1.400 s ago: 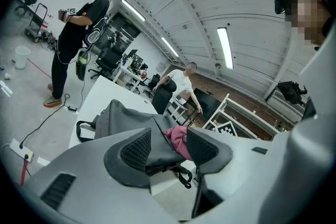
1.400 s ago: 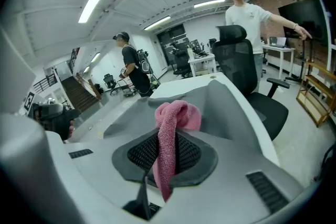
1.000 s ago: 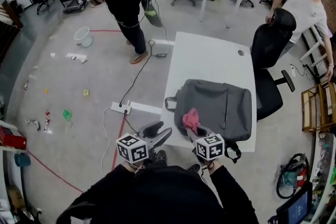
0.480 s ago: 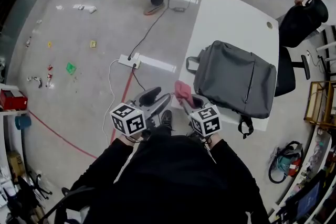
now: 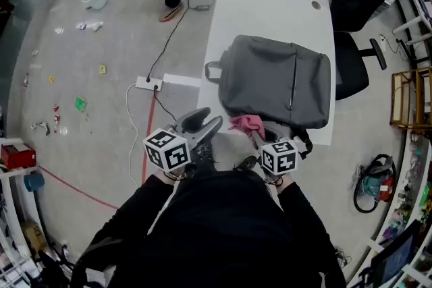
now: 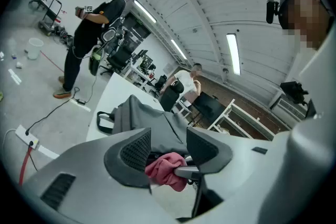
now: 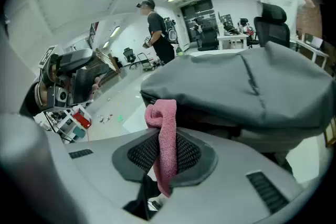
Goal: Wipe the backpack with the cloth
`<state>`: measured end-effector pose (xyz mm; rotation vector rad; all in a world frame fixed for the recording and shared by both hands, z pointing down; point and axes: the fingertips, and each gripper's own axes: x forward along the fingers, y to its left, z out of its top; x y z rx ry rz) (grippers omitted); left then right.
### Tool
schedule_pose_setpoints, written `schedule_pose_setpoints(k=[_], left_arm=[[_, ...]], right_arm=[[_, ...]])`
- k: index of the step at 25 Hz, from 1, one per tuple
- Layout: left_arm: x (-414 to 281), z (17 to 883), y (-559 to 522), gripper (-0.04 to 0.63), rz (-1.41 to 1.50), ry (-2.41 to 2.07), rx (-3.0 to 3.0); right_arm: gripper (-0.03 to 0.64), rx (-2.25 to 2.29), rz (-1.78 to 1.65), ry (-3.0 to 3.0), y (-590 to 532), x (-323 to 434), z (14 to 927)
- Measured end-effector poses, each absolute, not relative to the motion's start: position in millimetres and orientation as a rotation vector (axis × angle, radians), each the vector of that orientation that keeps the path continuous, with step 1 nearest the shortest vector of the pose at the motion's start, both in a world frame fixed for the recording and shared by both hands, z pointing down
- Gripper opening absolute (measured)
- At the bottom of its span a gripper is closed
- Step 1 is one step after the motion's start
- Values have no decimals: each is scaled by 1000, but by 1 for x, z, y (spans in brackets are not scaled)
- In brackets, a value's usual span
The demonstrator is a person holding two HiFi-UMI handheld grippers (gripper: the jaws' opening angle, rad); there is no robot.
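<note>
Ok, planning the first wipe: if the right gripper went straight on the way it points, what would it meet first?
Most likely the near end of the grey backpack, which lies just beyond the pink cloth pinched in the right gripper. Depth is unclear, so how soon is a guess.

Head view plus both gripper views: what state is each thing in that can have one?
backpack, lying flat on the white table, front up
pink cloth, bunched, pinched in the right gripper, at the backpack's near edge
right gripper, shut on the pink cloth
left gripper, open, empty
white table, carries the backpack
power strip, on the floor, cable plugged in
</note>
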<state>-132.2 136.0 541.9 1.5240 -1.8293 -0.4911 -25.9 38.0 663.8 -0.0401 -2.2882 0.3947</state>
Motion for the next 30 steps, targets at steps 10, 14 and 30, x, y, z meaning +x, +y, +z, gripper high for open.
schedule_pose_setpoints(k=[10, 14, 30], left_arm=[[-47, 537, 39, 227, -415, -1755, 1633], [-33, 551, 16, 227, -363, -1782, 1623], [-48, 559, 47, 227, -362, -1804, 1536]], right_arm=[[67, 307, 529, -2303, -106, 110, 661], [67, 454, 542, -2312, -169, 155, 651], [67, 266, 538, -2263, -110, 108, 682]])
